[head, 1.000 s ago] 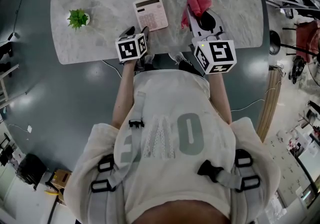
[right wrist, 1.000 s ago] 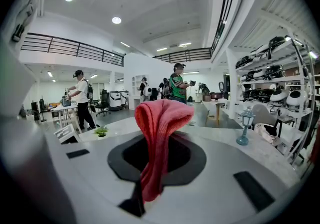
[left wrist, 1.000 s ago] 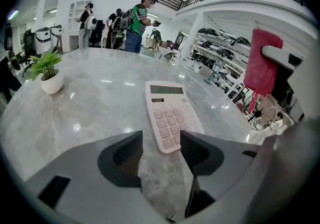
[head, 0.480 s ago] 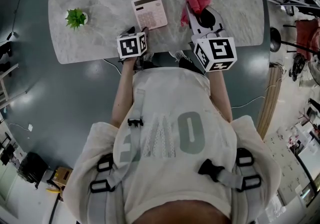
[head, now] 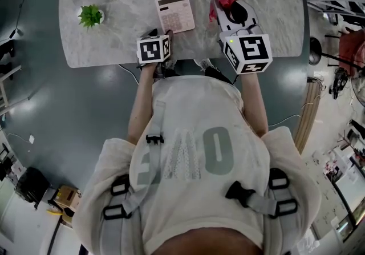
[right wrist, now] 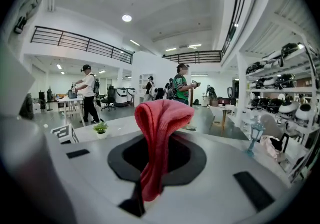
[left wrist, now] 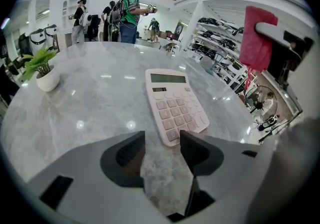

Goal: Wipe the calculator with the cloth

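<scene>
Small potted plant [head: 90,16] at far left of marble table [head: 114,48], well apart from the work.

Left gripper [left wrist: 162,155]: jaws a narrow gap apart, empty, bare marble between them, low at near table edge.

Pink calculator [left wrist: 176,103] flat on table just ahead of left gripper. Long axis runs away from person, display at far end.

Right gripper [right wrist: 157,155]: clamped on red cloth [right wrist: 159,133], which stands out past jaws. Calculator lies to cloth's left, near, not touching. Judged: wipe needs a leftward, downward reach.
</scene>
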A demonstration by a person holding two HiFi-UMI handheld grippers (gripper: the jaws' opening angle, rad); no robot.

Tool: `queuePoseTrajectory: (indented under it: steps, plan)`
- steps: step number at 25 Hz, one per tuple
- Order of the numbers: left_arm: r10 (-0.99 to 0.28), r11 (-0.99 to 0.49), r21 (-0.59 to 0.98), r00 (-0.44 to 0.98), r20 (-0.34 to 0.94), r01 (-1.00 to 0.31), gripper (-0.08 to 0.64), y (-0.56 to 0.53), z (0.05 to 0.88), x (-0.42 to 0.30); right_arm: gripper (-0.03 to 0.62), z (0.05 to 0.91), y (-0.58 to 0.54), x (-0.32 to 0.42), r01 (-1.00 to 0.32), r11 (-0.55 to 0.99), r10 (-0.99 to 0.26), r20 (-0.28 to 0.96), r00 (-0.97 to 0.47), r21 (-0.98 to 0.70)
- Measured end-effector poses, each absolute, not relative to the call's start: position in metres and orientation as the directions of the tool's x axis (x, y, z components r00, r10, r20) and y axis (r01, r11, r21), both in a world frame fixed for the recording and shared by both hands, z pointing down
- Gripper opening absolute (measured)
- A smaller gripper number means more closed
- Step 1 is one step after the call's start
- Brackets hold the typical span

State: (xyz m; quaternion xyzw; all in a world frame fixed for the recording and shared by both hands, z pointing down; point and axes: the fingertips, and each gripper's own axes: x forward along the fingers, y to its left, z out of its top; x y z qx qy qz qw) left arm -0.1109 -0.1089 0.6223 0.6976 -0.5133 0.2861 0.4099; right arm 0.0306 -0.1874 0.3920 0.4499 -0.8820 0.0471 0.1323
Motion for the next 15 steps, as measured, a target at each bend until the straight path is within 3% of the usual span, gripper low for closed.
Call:
queuePoseTrajectory:
  steps: [7,11,15]
  plan:
    - [-0.485,-0.137,0.281,0.312,0.817,-0.950,0.219,-0.109,0.624,-0.112,0.057,0.386,-0.213,-0.003,-0.634,0.681,-0.733,0.340,-0.590,0.367]
    - [-0.493,-0.137,0.280,0.311,0.812,-0.950,0.219,-0.109,0.625,-0.113,0.057,0.418,-0.221,-0.028,-0.369,0.718,-0.681,0.486,-0.547,0.590]
    - [-0.493,-0.138,0.278,0.310,0.813,-0.951,0.219,-0.109,0.624,-0.112,0.057,0.454,-0.227,-0.047,-0.131,0.725,-0.633,0.580,-0.513,0.676]
